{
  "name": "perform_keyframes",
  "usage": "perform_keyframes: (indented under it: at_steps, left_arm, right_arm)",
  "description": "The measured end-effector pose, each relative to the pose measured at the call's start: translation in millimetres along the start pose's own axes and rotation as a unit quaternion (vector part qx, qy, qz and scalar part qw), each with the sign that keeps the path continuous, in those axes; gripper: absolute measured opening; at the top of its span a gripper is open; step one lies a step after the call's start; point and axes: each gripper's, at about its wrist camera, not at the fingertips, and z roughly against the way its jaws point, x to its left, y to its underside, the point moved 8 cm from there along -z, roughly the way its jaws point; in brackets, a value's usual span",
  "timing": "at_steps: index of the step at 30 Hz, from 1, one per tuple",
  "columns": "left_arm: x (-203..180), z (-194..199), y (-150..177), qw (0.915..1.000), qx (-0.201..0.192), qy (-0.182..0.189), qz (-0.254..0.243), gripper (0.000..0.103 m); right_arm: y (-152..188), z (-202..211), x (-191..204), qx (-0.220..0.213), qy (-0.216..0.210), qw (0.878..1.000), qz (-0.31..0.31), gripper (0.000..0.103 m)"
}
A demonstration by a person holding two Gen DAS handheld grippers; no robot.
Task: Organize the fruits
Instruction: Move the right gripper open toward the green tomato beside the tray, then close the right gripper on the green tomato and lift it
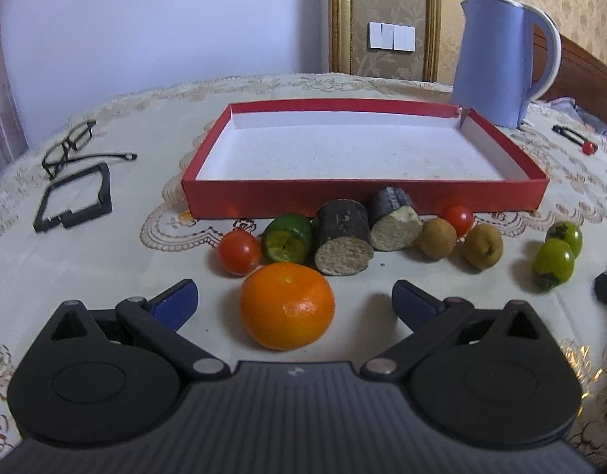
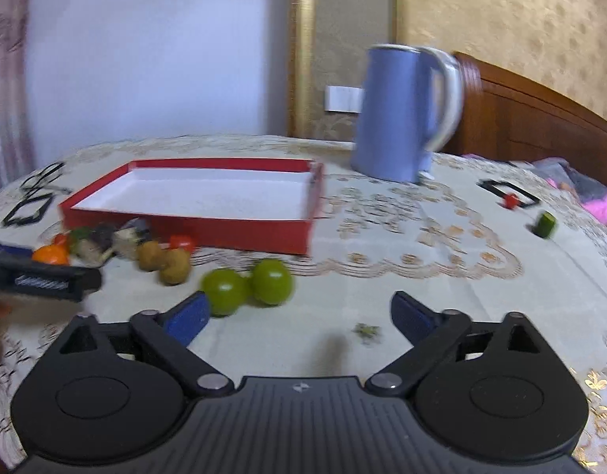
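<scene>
An orange mandarin [image 1: 287, 305] lies on the tablecloth between the open fingers of my left gripper [image 1: 293, 300], untouched. Behind it lie two red tomatoes [image 1: 239, 251], a cut green piece [image 1: 287, 238], two dark sugarcane chunks [image 1: 343, 237], two brown kiwis [image 1: 481, 245] and two green fruits [image 1: 553, 262]. A shallow red box [image 1: 362, 193] stands behind them. My right gripper [image 2: 299, 312] is open and holds nothing; the two green fruits [image 2: 248, 286] lie just ahead of its left finger. The left gripper shows at the left edge of the right wrist view [image 2: 42, 276].
A blue kettle [image 1: 501, 59] stands at the back right. Glasses [image 1: 68, 146] and a black frame [image 1: 74, 197] lie at the left. Another black frame with a small red fruit [image 2: 511, 199] and a green cut piece [image 2: 544, 224] lie at the far right. A headboard [image 2: 540, 126] stands behind.
</scene>
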Motion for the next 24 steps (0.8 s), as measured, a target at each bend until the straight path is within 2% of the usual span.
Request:
perform_keyframes:
  at_steps: [2, 5, 8, 12, 14, 15, 19, 21, 24]
  left_arm:
    - [2.7, -1.4, -1.0, 1.0, 0.0, 0.002, 0.008, 0.103]
    - [5.5, -4.3, -2.8, 1.0, 0.0, -0.005, 0.007, 0.103]
    - [7.8, -6.3, -3.5, 0.9999, 0.0, -0.007, 0.012, 0.103]
    - [10.1, -8.2, -4.1, 0.9998, -0.001, -0.006, 0.018, 0.103]
    - [11.1, -9.3, -3.7, 0.9998, 0.002, -0.004, 0.021, 0.103]
    - [11.3, -9.4, -3.4, 0.9998, 0.002, -0.003, 0.021, 0.103]
    - [10.5, -10.2, -2.6, 0.9998, 0.005, -0.005, 0.019, 0.103]
    - [9.4, -10.3, -2.1, 0.9998, 0.006, -0.007, 0.016, 0.103]
    - [9.4, -10.3, -2.0, 0.9998, 0.007, -0.007, 0.015, 0.103]
  right_arm:
    - [-0.3, -3.8, 14.4, 0.008, -0.019, 1.0, 0.01, 0.078]
    - [-0.8, -17.0, 30.6, 0.017, -0.04, 0.999, 0.014, 0.066]
    - [-2.0, -29.8, 35.5, 0.029, -0.049, 0.998, 0.002, 0.06]
    - [-2.7, -42.3, 37.6, 0.043, -0.054, 0.998, -0.012, 0.058]
    - [-1.2, -46.1, 39.3, 0.049, -0.059, 0.997, -0.018, 0.049]
    - [-0.6, -48.1, 40.8, 0.051, -0.061, 0.997, -0.018, 0.048]
    - [-0.4, -49.0, 42.4, 0.046, -0.053, 0.997, -0.011, 0.042]
    - [-0.7, -48.1, 41.6, 0.043, -0.048, 0.998, -0.011, 0.035]
    - [-0.7, -48.2, 40.5, 0.041, -0.046, 0.998, -0.011, 0.033]
